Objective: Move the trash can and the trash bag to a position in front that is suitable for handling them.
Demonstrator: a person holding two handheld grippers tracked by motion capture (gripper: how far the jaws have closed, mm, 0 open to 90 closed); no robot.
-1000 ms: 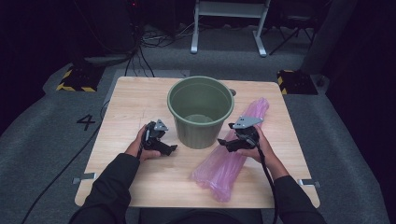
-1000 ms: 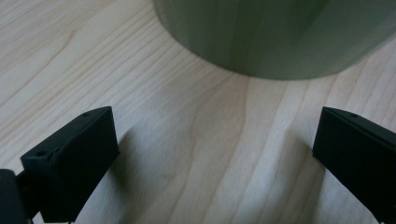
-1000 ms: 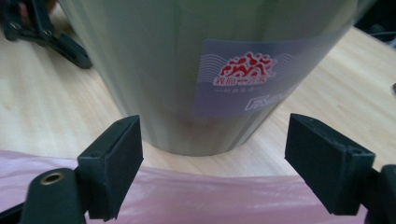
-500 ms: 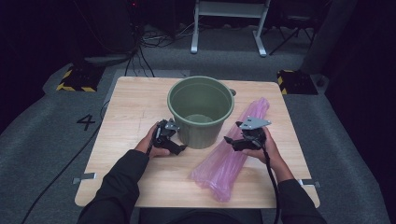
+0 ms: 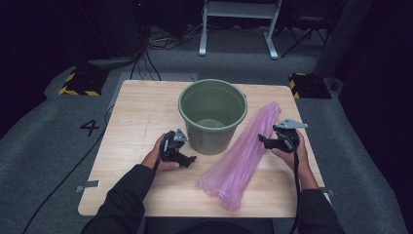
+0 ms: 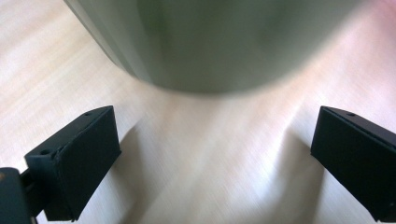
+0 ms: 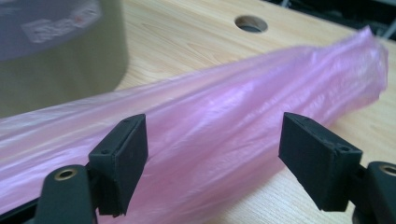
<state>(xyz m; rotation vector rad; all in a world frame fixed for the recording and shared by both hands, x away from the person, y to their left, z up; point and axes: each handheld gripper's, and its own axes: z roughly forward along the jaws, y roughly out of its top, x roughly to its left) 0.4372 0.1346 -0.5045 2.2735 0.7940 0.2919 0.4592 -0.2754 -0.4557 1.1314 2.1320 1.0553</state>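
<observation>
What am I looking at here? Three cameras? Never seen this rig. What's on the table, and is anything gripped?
No robot: a person holds a two-jaw gripper in each hand. The high view looks down on the wooden table from the person's side, with the left gripper near the base of a green bucket and the right gripper at a long pink plastic bag lying beside the bucket. The other two pictures come from cameras riding on the grippers, looking along their black jaws. The left gripper view faces the bucket's wall; the right gripper view faces the bag. Both pairs of jaws stand wide open, so nothing is held.
</observation>
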